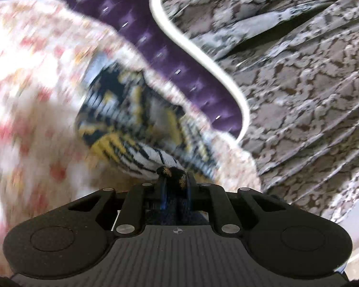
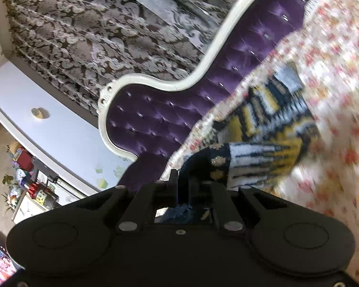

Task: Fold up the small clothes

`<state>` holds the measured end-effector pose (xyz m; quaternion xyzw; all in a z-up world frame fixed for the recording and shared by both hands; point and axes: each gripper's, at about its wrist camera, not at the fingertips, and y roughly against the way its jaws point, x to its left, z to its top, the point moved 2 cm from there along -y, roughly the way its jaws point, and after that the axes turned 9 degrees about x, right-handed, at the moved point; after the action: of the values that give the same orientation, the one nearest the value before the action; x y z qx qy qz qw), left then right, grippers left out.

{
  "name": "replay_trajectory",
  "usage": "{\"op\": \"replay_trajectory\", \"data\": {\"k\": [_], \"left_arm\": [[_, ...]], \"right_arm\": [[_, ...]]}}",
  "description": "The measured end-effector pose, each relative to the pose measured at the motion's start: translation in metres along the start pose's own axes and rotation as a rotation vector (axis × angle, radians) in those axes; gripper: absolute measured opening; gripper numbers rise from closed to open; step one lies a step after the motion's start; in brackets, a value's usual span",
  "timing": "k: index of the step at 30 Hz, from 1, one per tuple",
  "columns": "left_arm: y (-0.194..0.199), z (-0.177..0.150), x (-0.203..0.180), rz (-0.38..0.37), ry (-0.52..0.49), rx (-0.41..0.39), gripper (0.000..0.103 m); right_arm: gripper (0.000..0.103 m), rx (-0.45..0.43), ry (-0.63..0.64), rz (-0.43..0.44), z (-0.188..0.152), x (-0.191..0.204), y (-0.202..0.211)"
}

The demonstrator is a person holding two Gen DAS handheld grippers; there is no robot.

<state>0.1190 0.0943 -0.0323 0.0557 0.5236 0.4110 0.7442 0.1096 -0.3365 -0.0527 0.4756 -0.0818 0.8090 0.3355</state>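
A small knit garment with navy, white and yellow stripes and a dark gold-flecked hem [image 1: 136, 124] hangs stretched over a floral bedspread [image 1: 28, 100]. My left gripper [image 1: 174, 179] is shut on one corner of its dark hem. In the right wrist view the same garment [image 2: 270, 129] spreads to the right, and my right gripper [image 2: 183, 179] is shut on another part of the dark hem. Both views are tilted and blurred by motion.
A purple tufted headboard with a white curved frame [image 2: 174, 112] stands behind the bed, also in the left wrist view [image 1: 179, 31]. Patterned lace curtains [image 2: 83, 35] hang behind it. A shelf with small items [image 2: 28, 181] is at the far left.
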Motion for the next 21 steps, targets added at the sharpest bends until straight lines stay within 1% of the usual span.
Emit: {"op": "replay_trajectory", "data": {"k": [3,5,9,13,16,21], "left_arm": [[-0.005,0.031,-0.011,-0.006,-0.036,-0.036,0.014],[-0.011,0.046,-0.014,0.006,-0.058,-0.057,0.014],[-0.039,0.080,-0.006,0.015,-0.036,-0.064,0.014],[-0.066,0.107,0.010,0.054,-0.026,-0.072,0.014],[-0.091,0.124,0.027,0.092,-0.013,-0.056,0.015],[-0.128,0.141,0.059,0.145,0.026,-0.041,0.015]], "right_arm": [[0.017,-0.029,0.051,0.005,0.024,0.007,-0.011],[0.017,-0.048,0.076,0.009,0.041,0.009,-0.022],[0.017,-0.081,0.099,0.004,0.073,0.001,-0.051],[0.017,-0.100,0.112,-0.028,0.100,-0.017,-0.083],[0.017,-0.102,0.105,-0.069,0.118,-0.038,-0.109],[0.017,-0.066,0.105,-0.158,0.137,-0.075,-0.155]]}}
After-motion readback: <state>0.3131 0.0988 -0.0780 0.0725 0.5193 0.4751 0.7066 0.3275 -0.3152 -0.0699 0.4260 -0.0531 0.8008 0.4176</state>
